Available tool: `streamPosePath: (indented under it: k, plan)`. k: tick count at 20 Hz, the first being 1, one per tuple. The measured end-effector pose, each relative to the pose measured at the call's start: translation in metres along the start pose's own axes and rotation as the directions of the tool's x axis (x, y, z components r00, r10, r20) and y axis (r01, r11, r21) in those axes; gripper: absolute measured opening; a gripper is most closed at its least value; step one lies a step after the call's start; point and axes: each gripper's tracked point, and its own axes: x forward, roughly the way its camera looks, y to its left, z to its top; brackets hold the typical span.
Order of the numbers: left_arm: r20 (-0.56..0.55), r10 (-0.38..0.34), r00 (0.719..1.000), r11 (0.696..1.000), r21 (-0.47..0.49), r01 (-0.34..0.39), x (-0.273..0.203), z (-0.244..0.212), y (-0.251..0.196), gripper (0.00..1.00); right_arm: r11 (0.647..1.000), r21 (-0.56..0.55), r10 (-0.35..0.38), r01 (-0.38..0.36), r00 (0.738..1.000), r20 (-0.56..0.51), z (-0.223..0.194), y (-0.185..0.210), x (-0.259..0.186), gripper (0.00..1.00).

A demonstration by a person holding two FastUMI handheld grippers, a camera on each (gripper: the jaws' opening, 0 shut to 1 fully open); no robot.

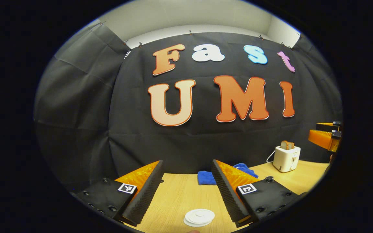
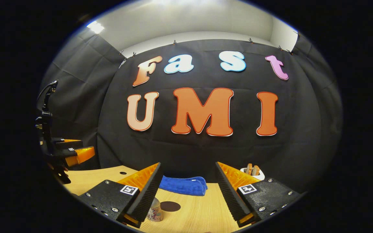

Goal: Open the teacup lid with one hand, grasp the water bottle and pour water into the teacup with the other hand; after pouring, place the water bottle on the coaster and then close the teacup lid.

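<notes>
Wood table (image 1: 180, 197), black cloth booth. Left gripper (image 1: 188, 191) released, teacup lid (image 1: 199, 217) between jaws. Right gripper (image 2: 186, 194) released, water bottle (image 2: 154, 211) touching inner finger, coaster (image 2: 170, 206) adjacent.

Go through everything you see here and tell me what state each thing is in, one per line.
Left hand-held gripper: open, holding nothing.
Right hand-held gripper: open, holding nothing.
Teacup lid: white, on the cup, closed.
Water bottle: standing on the table, ungrasped.
Coaster: dark, flat, bare.
Blue cloth: crumpled on the table.
Toaster: bread sticking up from it.
</notes>
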Motion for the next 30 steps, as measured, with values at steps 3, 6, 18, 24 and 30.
streamPosePath:
  k: [3, 6, 18, 24, 30]
  plan:
    - [-0.056, -0.031, 0.998, 0.999, 0.023, 0.032, 0.002, -0.026, -0.014, 0.96, 0.999, 0.003, 0.036, -0.036, 0.998, -0.048, -0.021, 0.014, 0.001, 0.97]
    - [-0.102, -0.043, 0.994, 0.999, 0.015, 0.045, 0.005, -0.049, -0.019, 0.98, 0.997, 0.017, 0.080, -0.078, 0.993, -0.086, -0.039, 0.029, -0.001, 0.96]
    - [-0.291, -0.123, 0.949, 0.992, -0.023, 0.121, 0.013, -0.146, -0.030, 0.98, 0.978, 0.010, 0.202, -0.208, 0.935, -0.293, -0.134, 0.080, -0.008, 0.97]
    - [-0.370, -0.141, 0.918, 0.990, -0.031, 0.140, 0.022, -0.187, -0.036, 0.94, 0.973, 0.027, 0.223, -0.229, 0.903, -0.367, -0.170, 0.092, 0.001, 0.97]
    - [-0.421, -0.147, 0.895, 0.988, -0.016, 0.154, 0.027, -0.213, -0.038, 0.77, 0.972, 0.033, 0.223, -0.231, 0.880, -0.419, -0.198, 0.094, 0.010, 0.96]
